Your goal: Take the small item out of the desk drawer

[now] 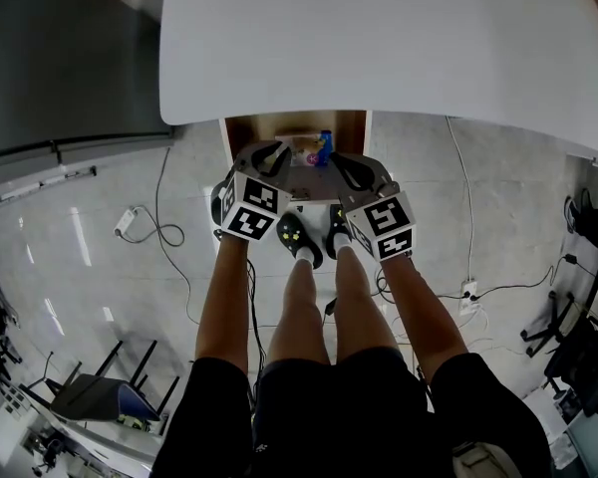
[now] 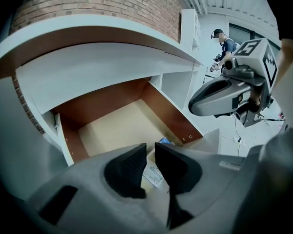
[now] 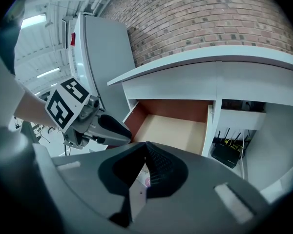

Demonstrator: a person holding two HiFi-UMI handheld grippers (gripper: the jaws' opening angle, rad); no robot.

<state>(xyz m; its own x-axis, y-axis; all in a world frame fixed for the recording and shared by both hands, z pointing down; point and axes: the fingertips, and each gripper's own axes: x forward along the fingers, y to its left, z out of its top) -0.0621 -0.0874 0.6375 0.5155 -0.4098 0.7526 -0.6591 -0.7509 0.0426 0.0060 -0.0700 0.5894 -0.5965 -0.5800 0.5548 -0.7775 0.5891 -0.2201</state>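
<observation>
We see the small item (image 1: 320, 148) at the open drawer's (image 1: 247, 125) front, at 3 o'clock of our left hand-held gripper (image 1: 276, 154), whose jaws stand slightly apart and empty. Our right hand-held gripper (image 1: 343, 164), jaws together, sits at the item's 5 o'clock.

Desk (image 1: 379, 38) was smooth matt white, drawer (image 2: 172, 117) had red-brown wood-look walls and a pale matt bottom, wall (image 3: 210, 13) was rough brick, floor (image 1: 70, 267) glossy, left gripper (image 2: 150, 150) matt grey plastic

My left gripper (image 2: 150, 150) and right gripper (image 3: 145, 145): grey, with black-and-white marker cubes (image 1: 251, 207). Six o'clock: black shorts (image 1: 309, 406), black shoes (image 1: 297, 235), white socks (image 1: 304, 254).
</observation>
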